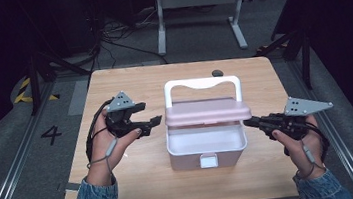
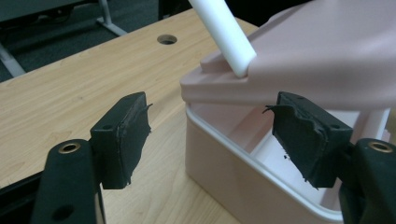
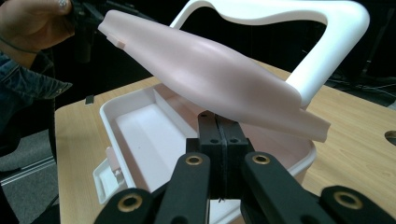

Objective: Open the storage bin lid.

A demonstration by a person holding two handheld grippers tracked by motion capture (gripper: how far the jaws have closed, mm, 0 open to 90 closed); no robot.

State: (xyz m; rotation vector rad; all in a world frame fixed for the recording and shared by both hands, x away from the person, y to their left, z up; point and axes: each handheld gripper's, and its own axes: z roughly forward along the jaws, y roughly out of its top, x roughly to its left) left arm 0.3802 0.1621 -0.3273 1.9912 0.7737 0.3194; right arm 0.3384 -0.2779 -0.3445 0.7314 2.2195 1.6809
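Observation:
A pink storage box (image 1: 206,149) stands in the middle of the wooden table (image 1: 127,85). Its pink lid (image 1: 207,111) is lifted above the white inside, and its white handle (image 1: 201,83) stands upright. My left gripper (image 1: 150,116) is open at the lid's left end. In the left gripper view its jaws (image 2: 210,135) stand wide on either side of the box's corner (image 2: 219,158), under the lid (image 2: 327,51), with neither pad pressing. My right gripper (image 1: 246,121) is shut at the lid's right end. Its closed tips (image 3: 218,122) sit just beneath the raised lid (image 3: 210,74).
A white latch (image 1: 208,160) hangs at the box's front. A round cable hole (image 1: 217,73) lies in the table behind the box. A white desk frame (image 1: 199,6) stands on the floor beyond the table. Bare wood lies to either side of the box.

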